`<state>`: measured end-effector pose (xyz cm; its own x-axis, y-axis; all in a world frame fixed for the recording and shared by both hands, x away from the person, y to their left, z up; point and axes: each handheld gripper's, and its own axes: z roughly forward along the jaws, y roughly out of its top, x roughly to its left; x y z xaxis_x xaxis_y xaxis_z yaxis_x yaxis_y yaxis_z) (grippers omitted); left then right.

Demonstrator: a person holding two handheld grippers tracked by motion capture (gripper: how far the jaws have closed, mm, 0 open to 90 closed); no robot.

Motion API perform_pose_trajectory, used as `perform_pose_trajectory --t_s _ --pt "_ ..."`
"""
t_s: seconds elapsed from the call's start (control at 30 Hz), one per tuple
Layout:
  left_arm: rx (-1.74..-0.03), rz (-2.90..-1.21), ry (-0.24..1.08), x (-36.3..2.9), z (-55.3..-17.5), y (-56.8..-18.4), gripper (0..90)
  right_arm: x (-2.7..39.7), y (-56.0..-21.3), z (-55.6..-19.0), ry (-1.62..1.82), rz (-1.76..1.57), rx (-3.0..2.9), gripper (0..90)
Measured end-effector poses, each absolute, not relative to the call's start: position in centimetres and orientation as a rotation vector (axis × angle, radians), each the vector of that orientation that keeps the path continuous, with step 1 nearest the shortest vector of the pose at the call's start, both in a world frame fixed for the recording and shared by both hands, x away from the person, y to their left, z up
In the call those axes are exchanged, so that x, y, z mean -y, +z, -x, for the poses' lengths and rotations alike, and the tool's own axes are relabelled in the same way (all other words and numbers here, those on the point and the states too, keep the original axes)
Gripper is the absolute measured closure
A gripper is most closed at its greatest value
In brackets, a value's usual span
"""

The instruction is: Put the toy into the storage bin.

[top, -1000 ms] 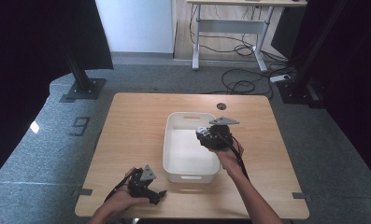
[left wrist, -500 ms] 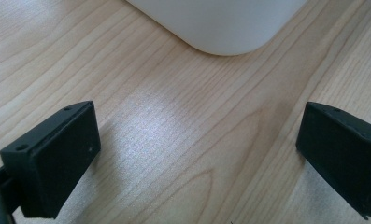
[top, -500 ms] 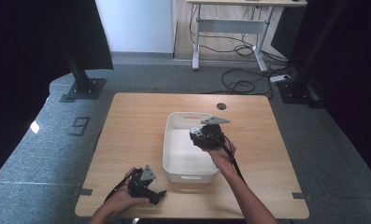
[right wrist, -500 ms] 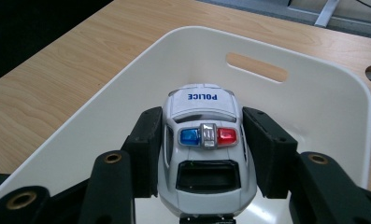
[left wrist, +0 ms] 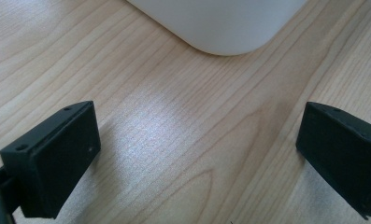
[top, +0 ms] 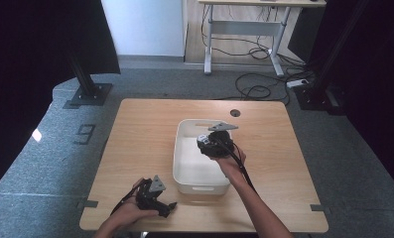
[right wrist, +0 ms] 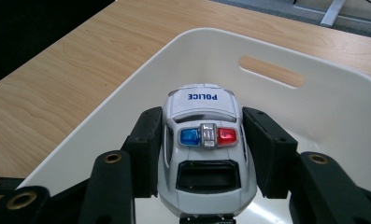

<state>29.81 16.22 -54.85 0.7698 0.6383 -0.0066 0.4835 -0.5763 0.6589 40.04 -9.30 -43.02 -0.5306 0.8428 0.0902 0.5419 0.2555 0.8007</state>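
Observation:
A white toy police car (right wrist: 204, 144) with blue and red roof lights is clamped by its sides between the pads of my right gripper (right wrist: 204, 151), which is shut on it. In the high view that right gripper (top: 213, 144) hovers over the white bin (top: 184, 158) in the middle of the table. The bin's wall (right wrist: 127, 107) with its handle slot lies behind the car. My left gripper (top: 162, 206) rests low near the table's front edge, left of the bin. Its jaws stand open over bare wood, with the bin's rounded corner (left wrist: 230, 28) just ahead of them.
The wooden table (top: 140, 134) has a round cable hole (top: 235, 112) at its back right. Dark stands and a desk with cables stand on the grey floor beyond the table.
My right gripper has carried the police car leftward, further over the bin. The left gripper has stayed where it was.

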Motion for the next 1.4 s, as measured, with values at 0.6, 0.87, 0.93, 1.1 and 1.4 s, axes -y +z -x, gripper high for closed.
perform_pose_trajectory --t_s 0.6,0.87,0.93,1.1,1.4 --pt "-0.832 -2.300 0.307 -16.2 -29.8 -54.8 0.0 6.9 -43.8 -40.5 1.160 -1.251 -2.224 50.2" --pt "-0.831 -2.301 0.307 -16.2 -29.8 -54.8 0.0 5.8 -44.3 -40.8 1.150 -1.255 -2.242 50.2" --pt "-0.831 -2.300 0.307 -16.2 -29.8 -54.8 0.0 5.5 -44.4 -40.9 1.142 -1.252 -2.250 50.2" --pt "-0.831 -2.300 0.307 -16.2 -29.8 -54.8 0.0 5.1 -44.7 -41.2 1.138 -1.253 -2.255 50.2" --pt "-0.831 -2.302 0.308 -16.2 -29.8 -54.8 0.0 4.7 -45.5 -41.8 1.113 -1.274 -2.270 50.2"
